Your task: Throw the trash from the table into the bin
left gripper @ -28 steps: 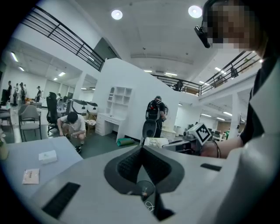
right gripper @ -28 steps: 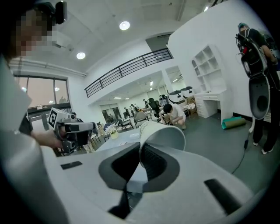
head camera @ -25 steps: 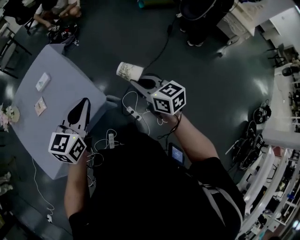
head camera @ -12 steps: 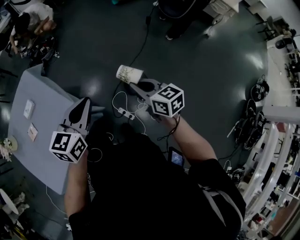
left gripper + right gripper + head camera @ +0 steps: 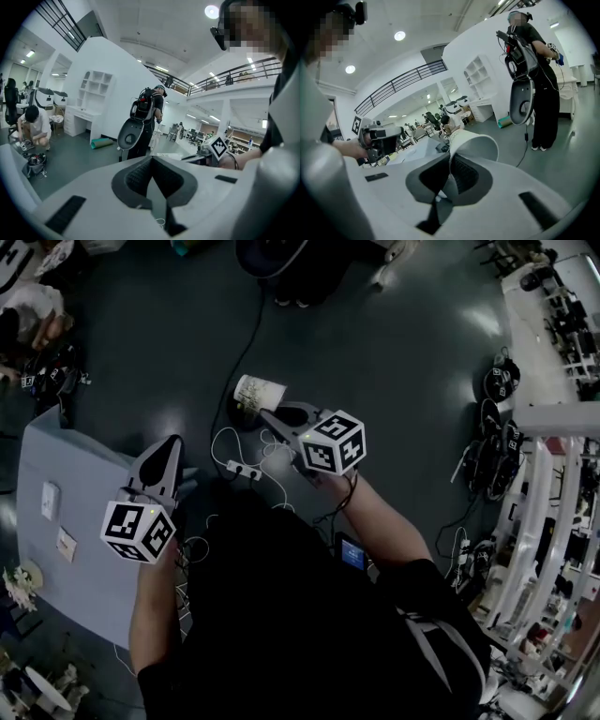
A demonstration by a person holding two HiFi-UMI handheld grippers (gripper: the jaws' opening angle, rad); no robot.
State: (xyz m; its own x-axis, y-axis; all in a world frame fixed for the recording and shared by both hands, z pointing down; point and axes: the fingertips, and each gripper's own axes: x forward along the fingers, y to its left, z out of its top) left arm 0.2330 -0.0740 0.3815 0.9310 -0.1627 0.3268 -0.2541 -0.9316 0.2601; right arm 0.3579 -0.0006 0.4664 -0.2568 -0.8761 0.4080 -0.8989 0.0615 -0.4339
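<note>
Much of the head view is filled by dark glossy floor [image 5: 403, 381], and wide open room for moving is offered toward the top and right. A pale grey rectangular desk [image 5: 75, 474] is seen at the left, its right corner close by the left gripper [image 5: 171, 444]. White shelving [image 5: 553, 521] is ranged down the right side, and a standing person in dark clothes [image 5: 281, 259] is caught at the top edge. A white power strip with looped white cables [image 5: 239, 468] is spread on the floor just ahead of the body; a snag or trip there is judged the chief risk.

A white paper cup with a green print [image 5: 255, 392] is pinched by its rim wall in the right gripper [image 5: 269, 412], whose jaws are clenched on it. The cup is held tilted on its side over the floor, well clear of the desk's edges. The left gripper's jaws are pressed together with nothing between them.

One piece of trash is thus judged lifted but not yet binned, and no bin is shown in any view. One small white card [image 5: 49, 501] and one small pinkish card [image 5: 66, 545] are left near the desk's left edge; whether they are trash cannot be told.
</note>
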